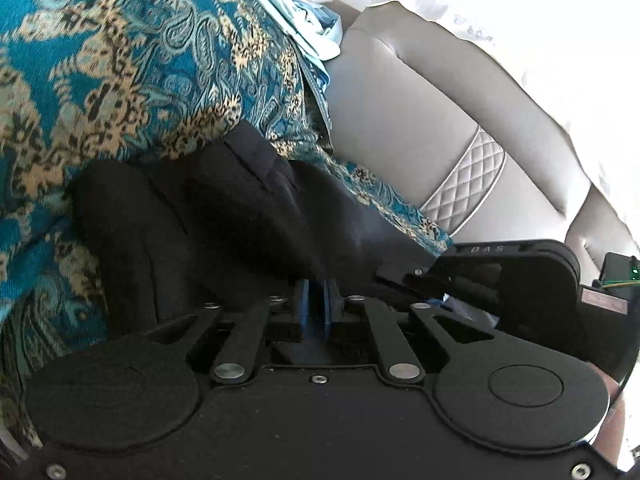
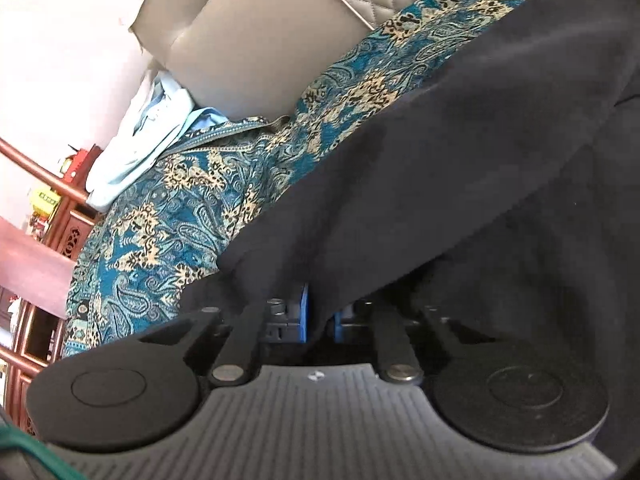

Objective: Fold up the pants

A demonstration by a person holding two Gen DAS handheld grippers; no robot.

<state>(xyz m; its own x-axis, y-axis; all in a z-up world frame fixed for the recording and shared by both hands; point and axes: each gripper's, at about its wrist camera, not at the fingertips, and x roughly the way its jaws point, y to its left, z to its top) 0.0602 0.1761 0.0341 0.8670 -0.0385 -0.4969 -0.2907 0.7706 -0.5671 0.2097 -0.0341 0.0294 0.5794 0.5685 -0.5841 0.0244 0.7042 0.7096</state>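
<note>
Pants (image 1: 208,216) of dark navy cloth lie bunched on a teal paisley bedspread (image 1: 120,60) (beige quilted headboard (image 1: 464,184) behind). Left gripper (image 1: 316,300) is clamped on a fold of them, blue pads nearly meeting. Right gripper (image 2: 320,312) likewise pinches the pants' edge, which drapes over its fingers.

You get one faint mark: raised characters, seemingly "BAS" upside down, on the black housing of the right gripper (image 1: 472,276), right of your left tongs. Nothing else legible.
</note>
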